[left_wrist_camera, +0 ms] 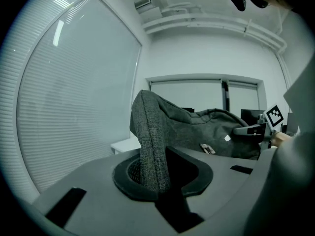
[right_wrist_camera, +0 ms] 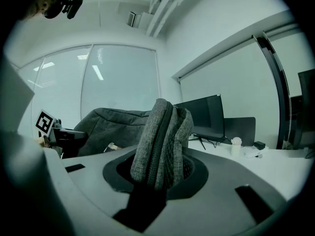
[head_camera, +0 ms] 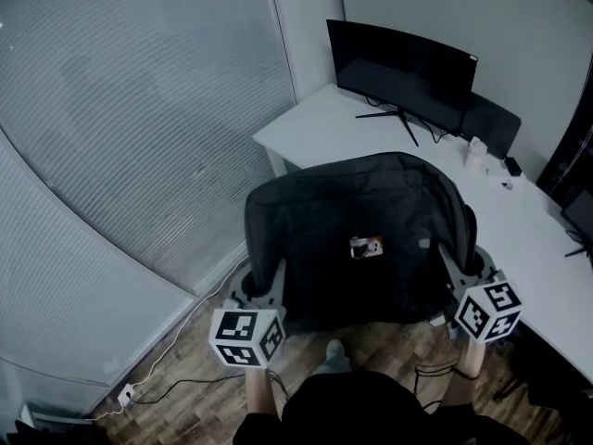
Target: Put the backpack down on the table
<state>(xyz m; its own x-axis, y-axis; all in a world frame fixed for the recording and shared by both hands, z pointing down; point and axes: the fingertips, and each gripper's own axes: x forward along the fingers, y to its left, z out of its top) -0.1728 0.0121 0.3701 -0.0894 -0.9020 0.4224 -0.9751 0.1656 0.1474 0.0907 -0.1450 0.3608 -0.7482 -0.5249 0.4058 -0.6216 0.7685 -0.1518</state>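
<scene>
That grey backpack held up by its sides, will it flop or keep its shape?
Probably floppy: the backpack drapes between its two held edges, and its fabric bunches into soft folds in the right gripper. It looks flat, perhaps nearly empty and light, so it may slump on the table.

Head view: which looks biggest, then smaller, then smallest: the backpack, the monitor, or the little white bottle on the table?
1. The backpack looks biggest, though it is also nearest the camera.
2. The monitor comes next.
3. The white bottle is smallest by far.
</scene>
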